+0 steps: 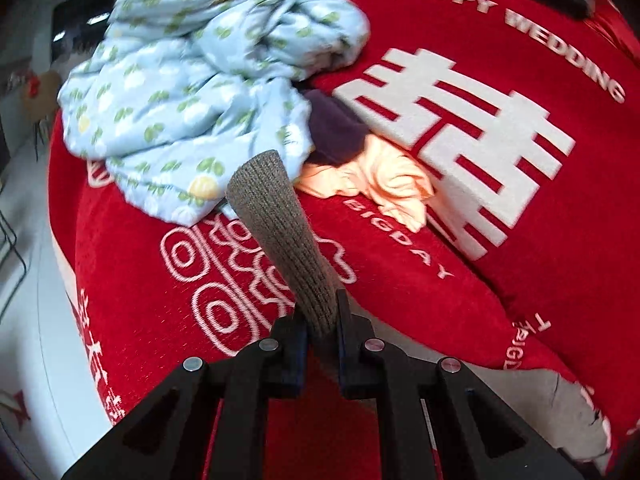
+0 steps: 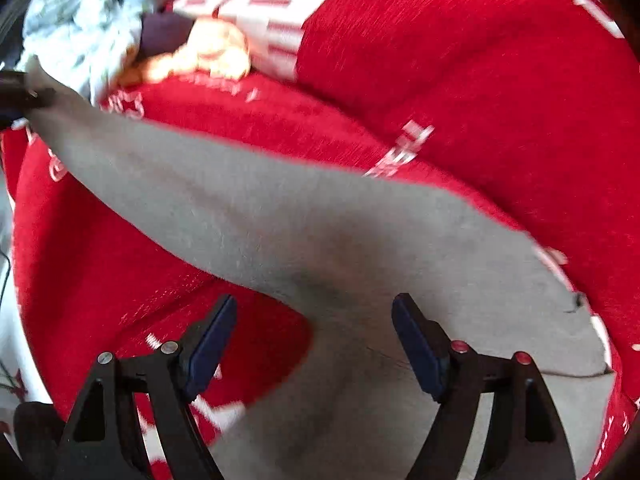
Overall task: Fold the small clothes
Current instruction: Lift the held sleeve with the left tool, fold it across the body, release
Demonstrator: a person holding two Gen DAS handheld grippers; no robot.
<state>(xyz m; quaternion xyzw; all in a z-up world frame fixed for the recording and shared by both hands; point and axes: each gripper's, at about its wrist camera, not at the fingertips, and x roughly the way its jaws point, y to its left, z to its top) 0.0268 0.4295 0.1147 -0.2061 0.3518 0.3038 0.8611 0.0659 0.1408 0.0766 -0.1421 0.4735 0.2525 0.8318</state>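
Left tool (image 1: 322, 312) clamped on a grey knit garment (image 1: 276, 232), lifted over the red wedding blanket (image 1: 520, 240). Right tool (image 2: 312, 340) spread wide, empty, above that grey cloth. Blue printed garment (image 1: 192, 80) heaped at eleven o'clock.

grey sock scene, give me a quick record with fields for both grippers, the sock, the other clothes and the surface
left gripper: shut on the cuff end of the grey sock, lifting it
right gripper: open, above the sock's wide end, not gripping
grey sock: stretched from the left gripper down to the red blanket
other clothes: light blue printed garment heaped at the back; dark purple item and peach garment beside it
surface: red blanket with white lettering
fold: not yet made
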